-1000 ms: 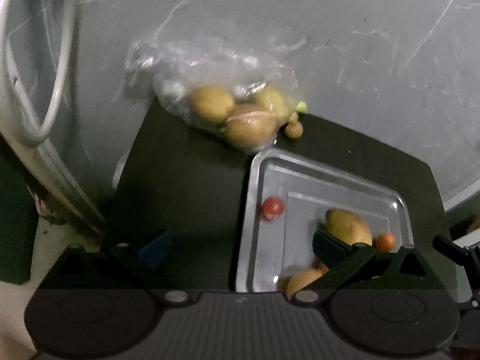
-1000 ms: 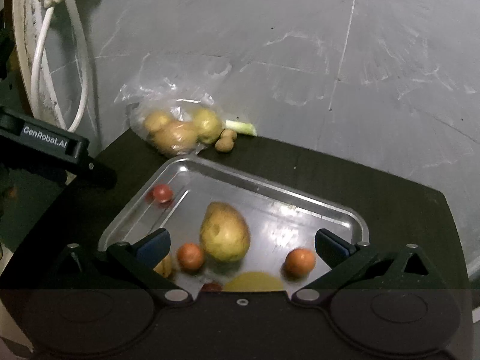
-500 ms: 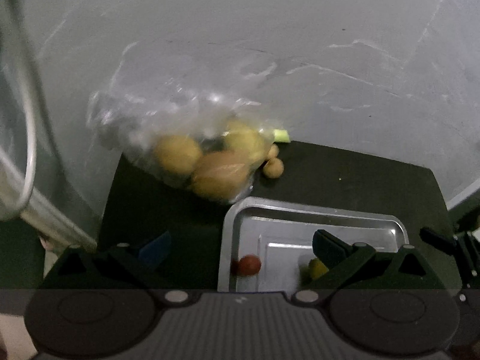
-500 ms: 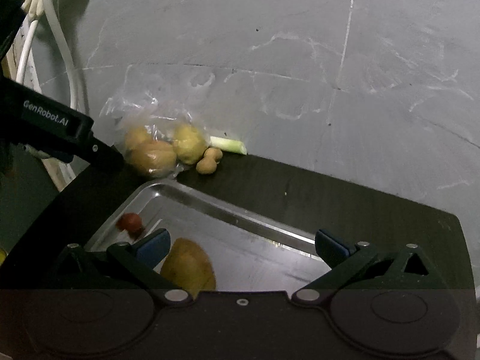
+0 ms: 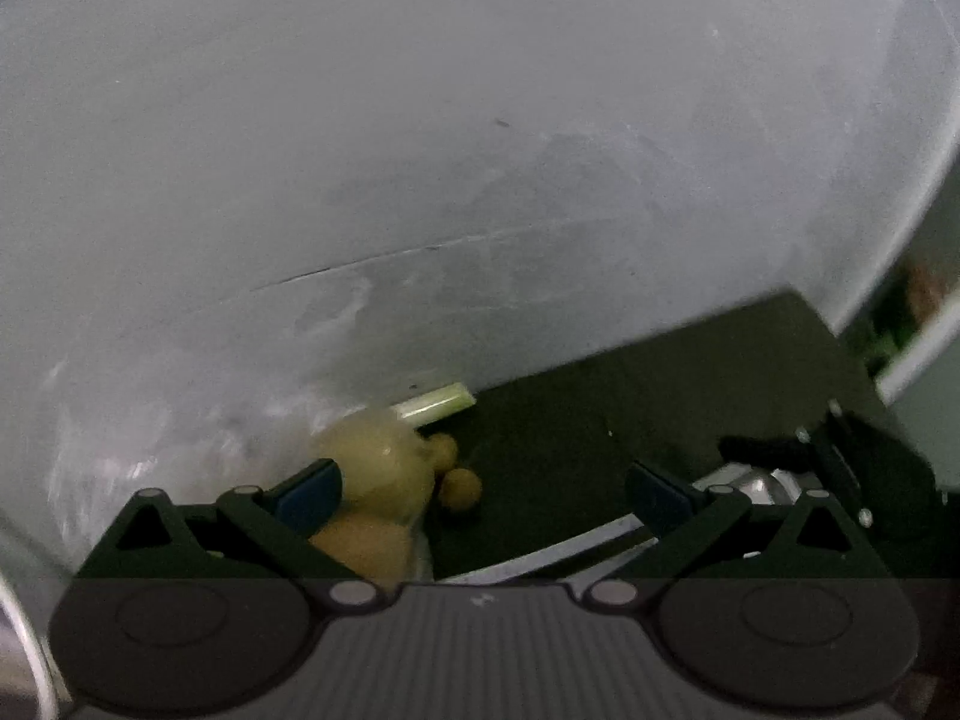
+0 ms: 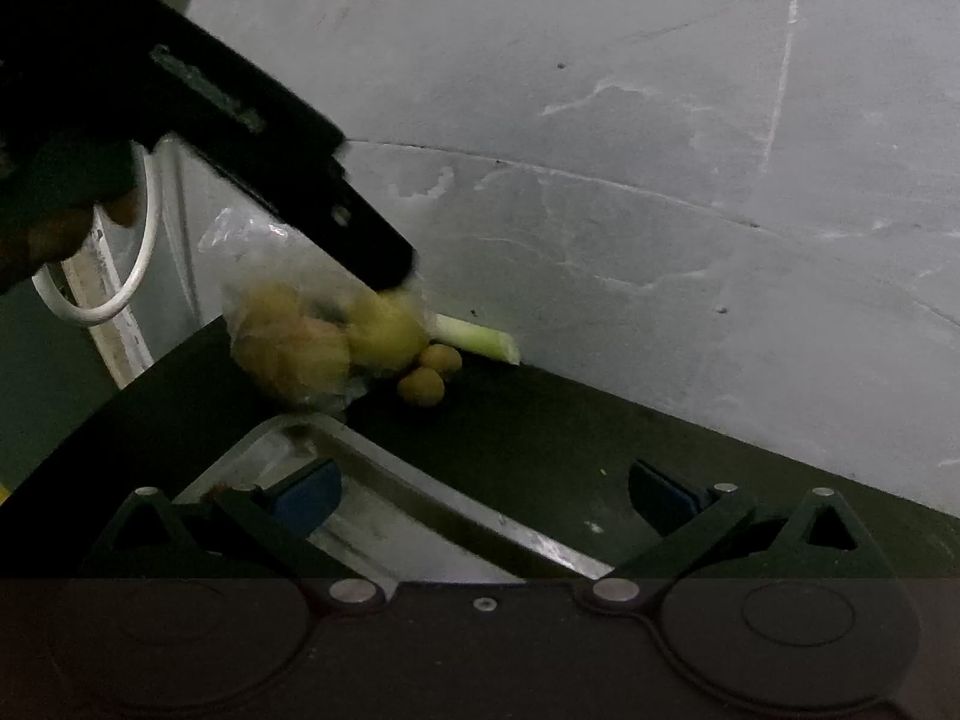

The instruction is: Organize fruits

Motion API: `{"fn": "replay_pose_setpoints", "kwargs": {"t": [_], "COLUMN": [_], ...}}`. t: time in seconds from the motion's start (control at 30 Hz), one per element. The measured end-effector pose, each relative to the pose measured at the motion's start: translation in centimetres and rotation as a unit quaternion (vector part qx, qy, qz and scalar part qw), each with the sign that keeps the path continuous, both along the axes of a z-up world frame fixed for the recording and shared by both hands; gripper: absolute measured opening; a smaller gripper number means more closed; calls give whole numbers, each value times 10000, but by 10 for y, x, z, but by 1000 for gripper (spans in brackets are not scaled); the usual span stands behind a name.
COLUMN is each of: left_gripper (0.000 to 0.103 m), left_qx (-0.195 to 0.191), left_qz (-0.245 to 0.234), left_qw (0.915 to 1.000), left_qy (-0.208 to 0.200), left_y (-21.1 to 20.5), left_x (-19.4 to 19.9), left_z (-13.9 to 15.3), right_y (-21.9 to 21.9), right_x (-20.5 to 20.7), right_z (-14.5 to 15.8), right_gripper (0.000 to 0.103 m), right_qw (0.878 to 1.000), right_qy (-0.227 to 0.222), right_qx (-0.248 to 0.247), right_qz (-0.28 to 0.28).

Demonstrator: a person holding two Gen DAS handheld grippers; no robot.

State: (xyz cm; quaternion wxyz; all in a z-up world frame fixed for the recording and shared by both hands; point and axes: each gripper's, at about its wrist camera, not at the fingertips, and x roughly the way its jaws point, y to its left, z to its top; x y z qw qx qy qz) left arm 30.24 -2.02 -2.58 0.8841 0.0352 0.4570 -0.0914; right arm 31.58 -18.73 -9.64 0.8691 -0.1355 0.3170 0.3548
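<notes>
Two small loose fruits [image 6: 429,375] are seen at ten o'clock beyond the metal tray [image 6: 384,480], beside the clear bag of fruit [image 6: 312,336] on the dark surface [image 6: 570,438]. Within a second, the left gripper [image 5: 483,483] has been advanced to the bag, jaws wide and empty; a grasp seems imminent. The right gripper [image 6: 486,489] is likewise held wide, empty.

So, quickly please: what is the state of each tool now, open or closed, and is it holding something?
Left tool: open, holding nothing, close to the clear plastic bag of yellow fruits.
Right tool: open, empty, above the shiny metal tray.
</notes>
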Motion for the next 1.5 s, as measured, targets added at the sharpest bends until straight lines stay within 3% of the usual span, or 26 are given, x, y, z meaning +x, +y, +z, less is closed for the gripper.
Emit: {"fn": "replay_pose_setpoints", "kwargs": {"t": [0.2, 0.63, 1.2, 1.5], "left_gripper": [102, 93, 90, 90], "left_qx": [424, 668, 681, 777], "left_qz": [-640, -1459, -1447, -1568], "left_qw": [9968, 9861, 9861, 9835], "left_qy": [211, 423, 447, 461], "left_y": [-11, -14, 1, -11], "left_x": [23, 54, 53, 57], "left_z": [-14, -26, -18, -22], "right_y": [27, 61, 75, 35], "right_x": [20, 45, 55, 51], "right_z": [-16, -35, -43, -37], "right_gripper": [90, 60, 32, 32], "right_qw": [9998, 9987, 9963, 9976], "right_qy": [80, 237, 311, 238], "right_qx": [-88, 11, 6, 23], "right_qz": [165, 443, 796, 650]}}
